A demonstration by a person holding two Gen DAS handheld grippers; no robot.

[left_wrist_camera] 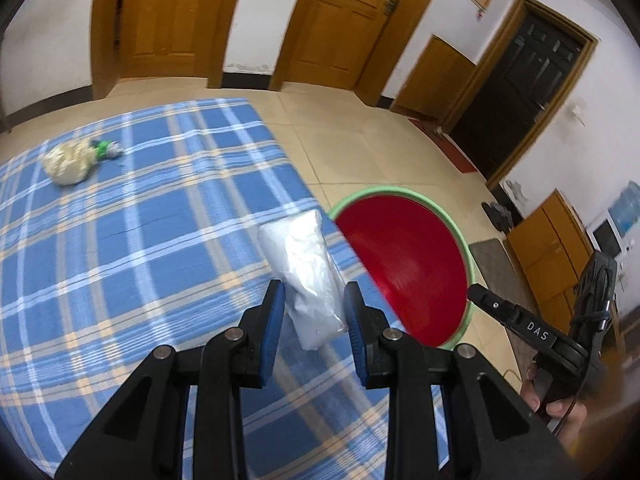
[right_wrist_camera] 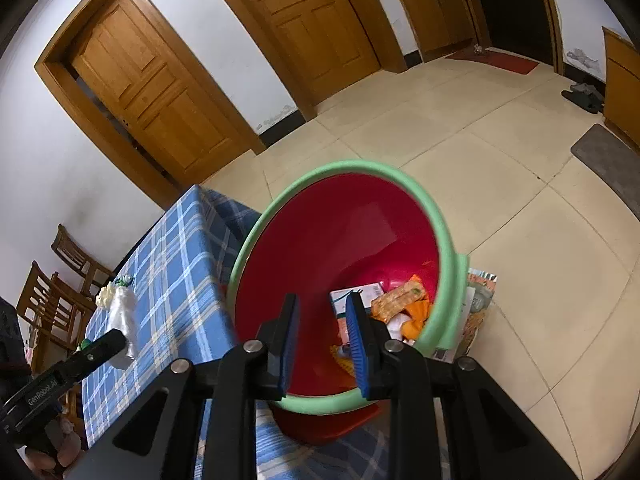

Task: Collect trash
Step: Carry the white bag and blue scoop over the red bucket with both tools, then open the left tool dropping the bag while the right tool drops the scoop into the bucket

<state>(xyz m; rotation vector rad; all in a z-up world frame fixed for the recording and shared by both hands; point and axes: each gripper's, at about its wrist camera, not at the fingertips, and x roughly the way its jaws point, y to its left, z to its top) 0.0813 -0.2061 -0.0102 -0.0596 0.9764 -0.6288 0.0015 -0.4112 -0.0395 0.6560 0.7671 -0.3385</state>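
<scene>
Trash is what I'm after, and my left gripper [left_wrist_camera: 314,316] has its blue pads spread on either side of a silvery plastic bag [left_wrist_camera: 308,272] that lies on the blue plaid tablecloth [left_wrist_camera: 132,240] near the table's edge. The left pad looks to be touching the bag's side while the right pad stands just off it, so I count these fingers as open and not yet squeezing.

The bag looks crinkled and puffy, a light foil-like film that should weigh next to nothing and crush easily. It will probably be slippery, so I would close across its near end, where it sits between my pads, and pinch through the film until both layers bunch.

My right gripper [right_wrist_camera: 324,340] hangs open over the red bin [right_wrist_camera: 340,240] with the green rim [right_wrist_camera: 280,204], holding nothing. The bin stands on the floor just beside the table and already has packets and a small carton in its bottom. One more printed wrapper [right_wrist_camera: 478,300] lies on the floor against the bin's outside.

Farther across the cloth sits a crumpled yellowish wad [left_wrist_camera: 68,162] with something green and white [left_wrist_camera: 106,150] touching it; blur keeps me from saying what that second piece is, perhaps a small bottle.
</scene>
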